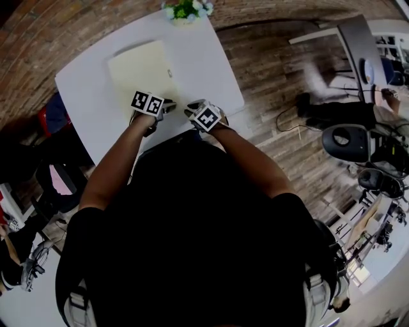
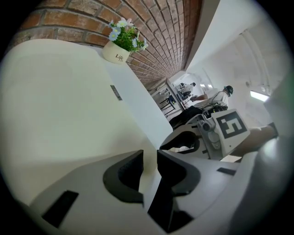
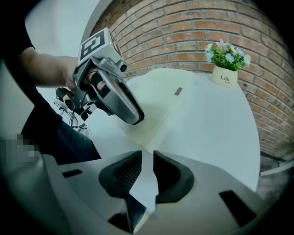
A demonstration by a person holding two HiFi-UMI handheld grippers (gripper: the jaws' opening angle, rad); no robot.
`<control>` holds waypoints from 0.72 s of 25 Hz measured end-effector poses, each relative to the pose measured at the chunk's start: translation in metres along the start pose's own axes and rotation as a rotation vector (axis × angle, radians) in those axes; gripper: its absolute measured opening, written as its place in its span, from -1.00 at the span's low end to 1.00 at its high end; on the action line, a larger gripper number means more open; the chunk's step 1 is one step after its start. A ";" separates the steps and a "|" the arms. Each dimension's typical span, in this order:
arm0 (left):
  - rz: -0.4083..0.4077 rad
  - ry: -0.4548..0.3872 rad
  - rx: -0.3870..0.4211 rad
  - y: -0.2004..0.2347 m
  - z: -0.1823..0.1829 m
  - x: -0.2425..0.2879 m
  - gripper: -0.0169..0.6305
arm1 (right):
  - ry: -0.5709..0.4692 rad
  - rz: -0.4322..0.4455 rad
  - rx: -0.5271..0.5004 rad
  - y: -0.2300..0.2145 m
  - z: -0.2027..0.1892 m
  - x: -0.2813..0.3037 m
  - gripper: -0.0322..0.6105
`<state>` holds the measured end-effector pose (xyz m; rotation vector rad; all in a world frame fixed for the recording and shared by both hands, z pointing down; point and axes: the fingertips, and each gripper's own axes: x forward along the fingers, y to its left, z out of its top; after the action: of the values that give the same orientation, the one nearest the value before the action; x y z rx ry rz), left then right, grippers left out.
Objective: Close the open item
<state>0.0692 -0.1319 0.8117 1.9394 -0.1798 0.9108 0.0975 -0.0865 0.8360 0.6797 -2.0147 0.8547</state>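
A pale yellow folder (image 1: pixel 140 67) lies flat on the white table (image 1: pixel 208 60), a small grey tab (image 1: pixel 170 73) near its right edge. Both grippers hover at its near edge. My left gripper (image 1: pixel 167 107) sits over the folder's near right corner; in the left gripper view the folder (image 2: pixel 59 105) fills the left and its edge runs into the narrow gap of the jaws (image 2: pixel 150 153), which pinch nothing. My right gripper (image 1: pixel 192 110) is beside it on the right. Its jaws (image 3: pixel 147 153) stand slightly apart over bare table, just short of the folder's corner (image 3: pixel 161 101).
A small white pot of flowers (image 1: pixel 185 11) stands at the table's far edge by the brick wall. A wood floor with cables and office chairs (image 1: pixel 348 140) lies to the right. Bags and shoes (image 1: pixel 51 172) crowd the left side.
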 end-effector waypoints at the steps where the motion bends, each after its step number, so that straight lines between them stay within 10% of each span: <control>1: 0.001 -0.001 -0.002 0.000 0.000 0.000 -0.65 | -0.007 -0.006 0.007 -0.001 0.001 -0.002 -0.60; 18: 0.007 -0.114 0.022 -0.007 0.016 -0.035 -0.59 | -0.133 -0.116 0.045 -0.015 0.023 -0.051 -0.76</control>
<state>0.0564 -0.1495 0.7789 2.0136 -0.2442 0.8110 0.1233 -0.1057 0.7883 0.8901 -2.0565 0.8064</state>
